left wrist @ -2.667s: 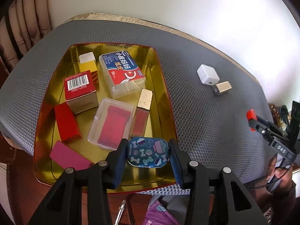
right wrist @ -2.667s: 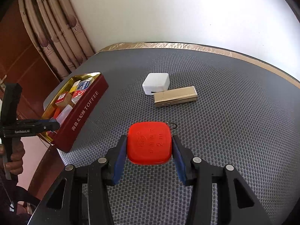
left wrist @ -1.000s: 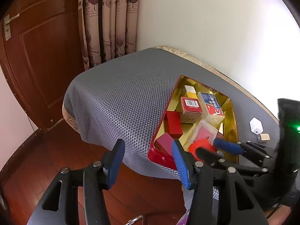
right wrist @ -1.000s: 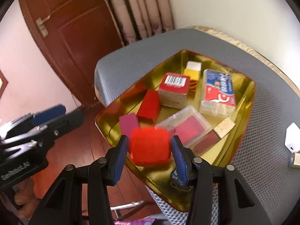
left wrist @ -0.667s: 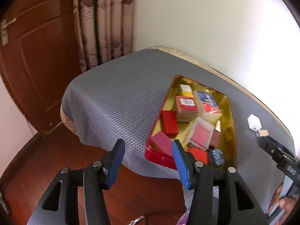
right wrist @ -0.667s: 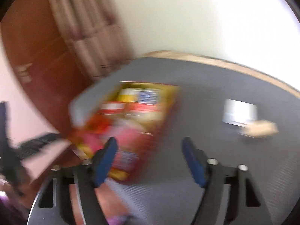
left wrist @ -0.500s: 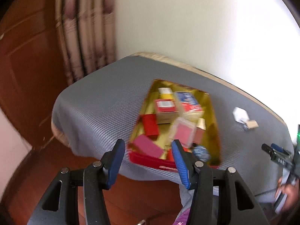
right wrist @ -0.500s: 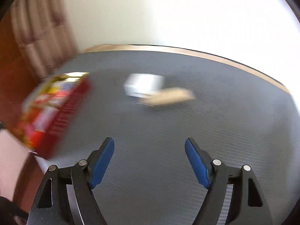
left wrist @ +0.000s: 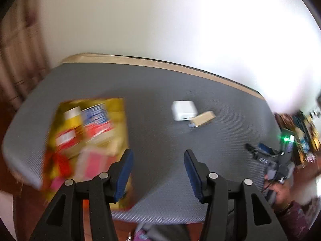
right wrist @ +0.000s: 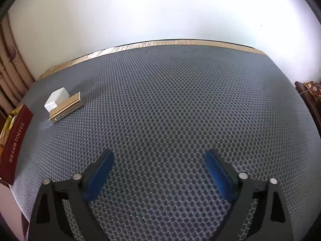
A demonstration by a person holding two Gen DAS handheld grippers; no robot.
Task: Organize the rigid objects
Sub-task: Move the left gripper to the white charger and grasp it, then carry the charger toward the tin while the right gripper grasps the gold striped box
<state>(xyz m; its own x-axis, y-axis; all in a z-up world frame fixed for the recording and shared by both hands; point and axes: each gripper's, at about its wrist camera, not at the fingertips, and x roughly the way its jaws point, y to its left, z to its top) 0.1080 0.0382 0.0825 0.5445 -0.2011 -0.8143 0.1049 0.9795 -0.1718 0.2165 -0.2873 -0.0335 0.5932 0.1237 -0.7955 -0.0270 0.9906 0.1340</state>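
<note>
A white cube charger (left wrist: pixel 183 110) (right wrist: pixel 56 98) and a flat gold case (left wrist: pixel 203 118) (right wrist: pixel 66 107) lie touching each other on the grey mesh mat (right wrist: pixel 170 104). The gold tin (left wrist: pixel 120 108) with red outer walls (right wrist: pixel 15 134) holds several boxes and sits at the mat's left, blurred in the left wrist view. My left gripper (left wrist: pixel 157 156) hangs open and empty above the mat, right of the tin. My right gripper (right wrist: pixel 158 156) is over bare mat with its jaws opening wide and nothing between them; it also shows at the right edge (left wrist: pixel 258 150) of the left wrist view.
A white wall stands behind the table, with a gold strip (right wrist: pixel 180 42) along the mat's far edge. Curtains (right wrist: pixel 8 76) hang at the left. A hand and patterned sleeve (left wrist: pixel 284 196) hold the right gripper. Dark furniture (right wrist: pixel 309 92) is at the right.
My right gripper let the red case drop into the tin, swung right over the mat and opened wide. My left gripper swung right, from beyond the table's left end toward the charger.
</note>
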